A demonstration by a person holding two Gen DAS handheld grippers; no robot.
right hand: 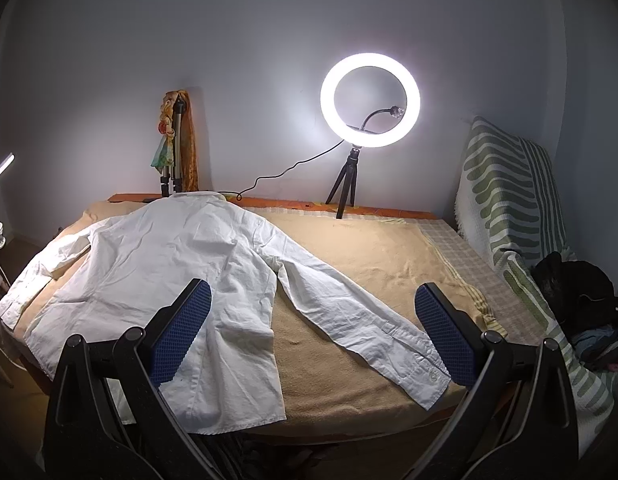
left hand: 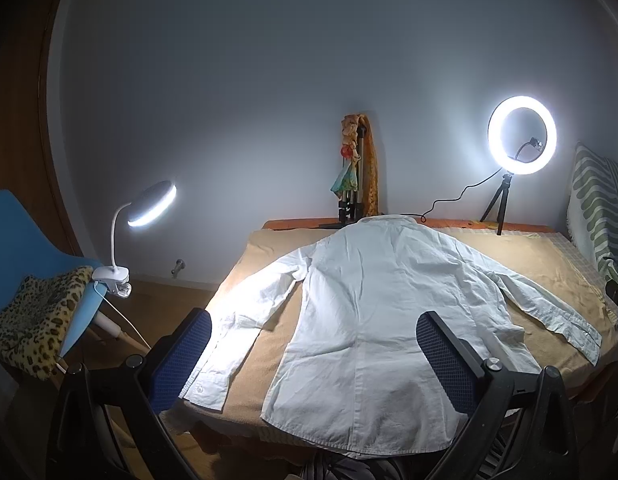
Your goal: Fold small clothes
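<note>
A small white long-sleeved shirt lies flat, back up, on a table covered with a tan cloth, collar at the far end and both sleeves spread out. It also shows in the right wrist view. My left gripper is open and empty, held above the shirt's near hem, its left pad over the left cuff. My right gripper is open and empty, held above the right sleeve near its cuff.
A lit ring light on a small tripod and a second tripod draped with cloth stand at the table's far edge. A clip lamp sits on a blue chair at left. A striped covered seat with dark clothes stands at right.
</note>
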